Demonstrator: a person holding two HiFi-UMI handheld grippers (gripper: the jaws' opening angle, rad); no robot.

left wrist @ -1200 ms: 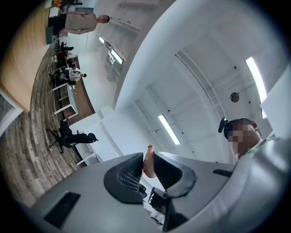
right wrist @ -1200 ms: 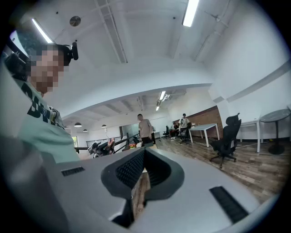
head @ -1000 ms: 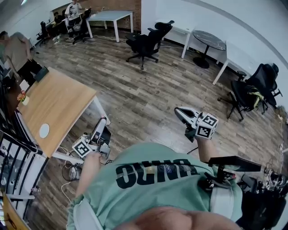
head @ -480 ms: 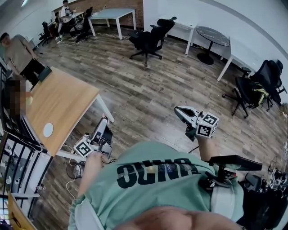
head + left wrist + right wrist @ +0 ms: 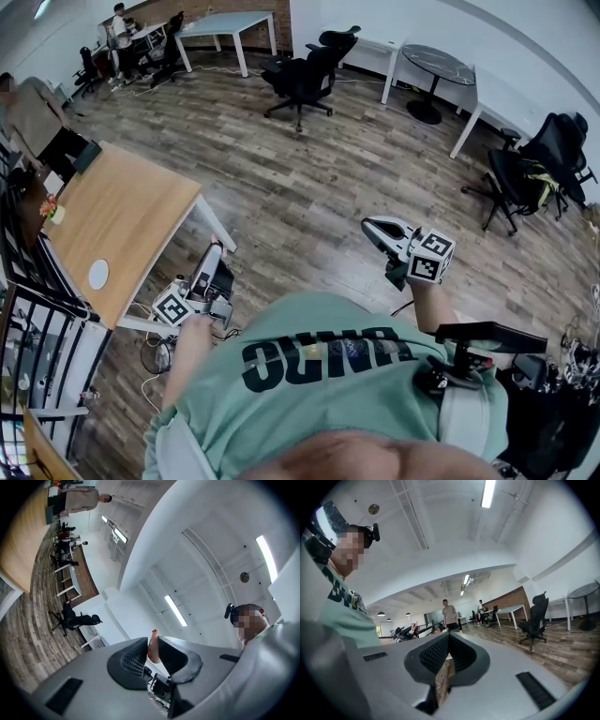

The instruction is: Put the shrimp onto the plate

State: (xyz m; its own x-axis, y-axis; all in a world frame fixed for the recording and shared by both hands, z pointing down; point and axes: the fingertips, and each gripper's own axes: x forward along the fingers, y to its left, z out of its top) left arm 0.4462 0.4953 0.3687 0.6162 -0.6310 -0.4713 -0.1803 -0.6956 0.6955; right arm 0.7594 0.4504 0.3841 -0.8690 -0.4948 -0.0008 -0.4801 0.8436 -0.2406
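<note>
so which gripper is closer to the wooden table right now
Left. The left gripper, shut on the shrimp, hangs just off the wooden table's right edge. The right gripper is much farther off to the table's right.

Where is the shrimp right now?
The shrimp is pinched in the left claw, shown in the left gripper view; the head view puts that claw at left, beside the wooden table.

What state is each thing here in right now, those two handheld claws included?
left gripper: shut on the shrimp
shrimp: pinched between the left jaws, in the air
right gripper: shut, holding nothing
plate: lying on the wooden table, apparently empty
</note>
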